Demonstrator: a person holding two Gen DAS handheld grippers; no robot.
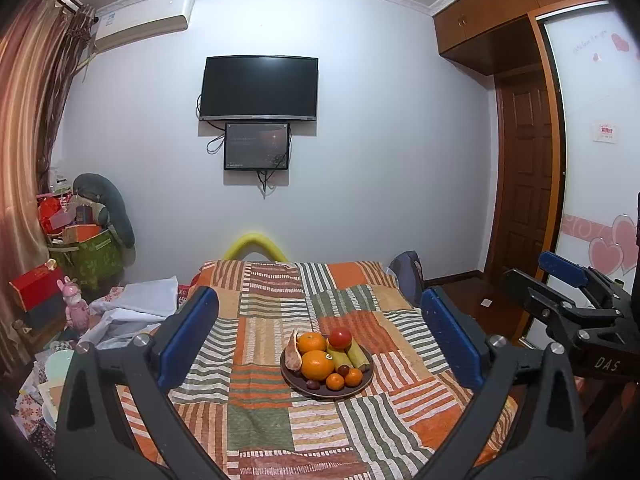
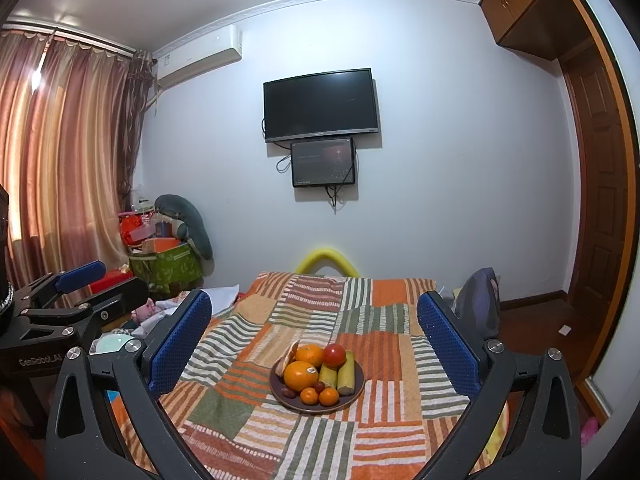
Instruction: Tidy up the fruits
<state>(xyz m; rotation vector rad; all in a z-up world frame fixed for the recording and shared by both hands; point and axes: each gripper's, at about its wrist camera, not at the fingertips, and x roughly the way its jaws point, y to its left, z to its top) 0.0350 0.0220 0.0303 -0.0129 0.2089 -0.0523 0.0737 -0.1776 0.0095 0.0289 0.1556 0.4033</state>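
My left gripper is spread wide, nothing between the blue pads. The right gripper is the same, wide and empty. Both hover over the striped patchwork blanket, apart from the fruit. The dark plate sits dead ahead at 12 o'clock: a big orange at centre, a tomato at 1, two mandarins at 5 and bananas at 3.

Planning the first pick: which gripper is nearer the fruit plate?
Right, though only marginally. Both are open, short of the plate, which lies ahead between them: left gripper to its left, right gripper to its right.
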